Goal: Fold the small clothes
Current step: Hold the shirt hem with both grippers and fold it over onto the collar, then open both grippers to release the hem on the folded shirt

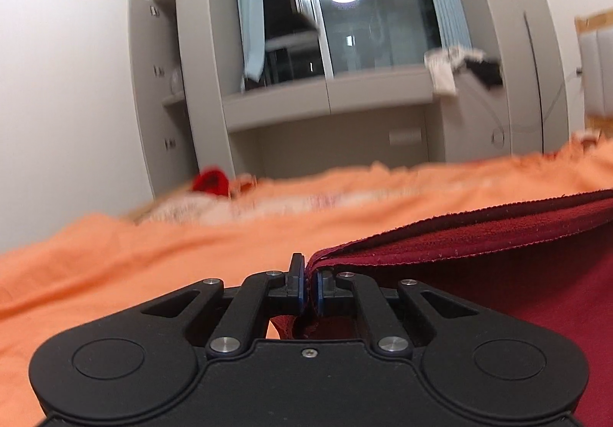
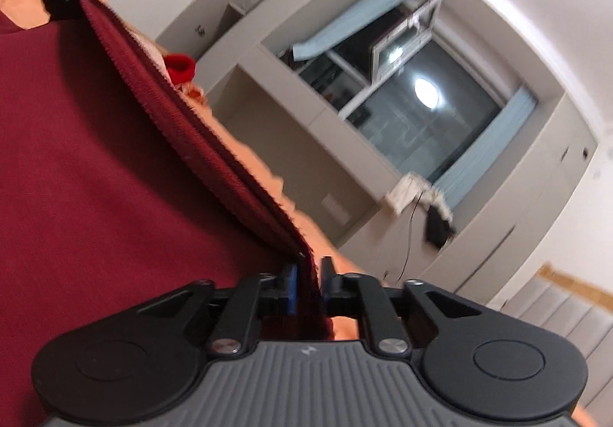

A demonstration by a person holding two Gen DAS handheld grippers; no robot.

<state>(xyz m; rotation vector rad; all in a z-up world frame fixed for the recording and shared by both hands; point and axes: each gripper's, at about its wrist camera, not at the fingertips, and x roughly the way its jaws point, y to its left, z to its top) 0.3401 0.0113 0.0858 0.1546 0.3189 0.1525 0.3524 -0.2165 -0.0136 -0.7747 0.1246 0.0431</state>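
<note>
Left gripper (image 1: 308, 283) pinches one end of the maroon garment's ribbed hem (image 1: 459, 231), which runs taut to the right gripper (image 2: 306, 283), whose jaws stand slightly apart around the other end, garment body lying on the orange bedspread (image 1: 134, 254).

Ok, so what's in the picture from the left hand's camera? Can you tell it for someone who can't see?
The left gripper, its jaws shut, pinches the ribbed hem of a dark red garment over an orange bedspread. A small bright red item lies blurred at the bed's far edge. Behind are grey cupboards and a dark window reflecting a ceiling lamp.
</note>
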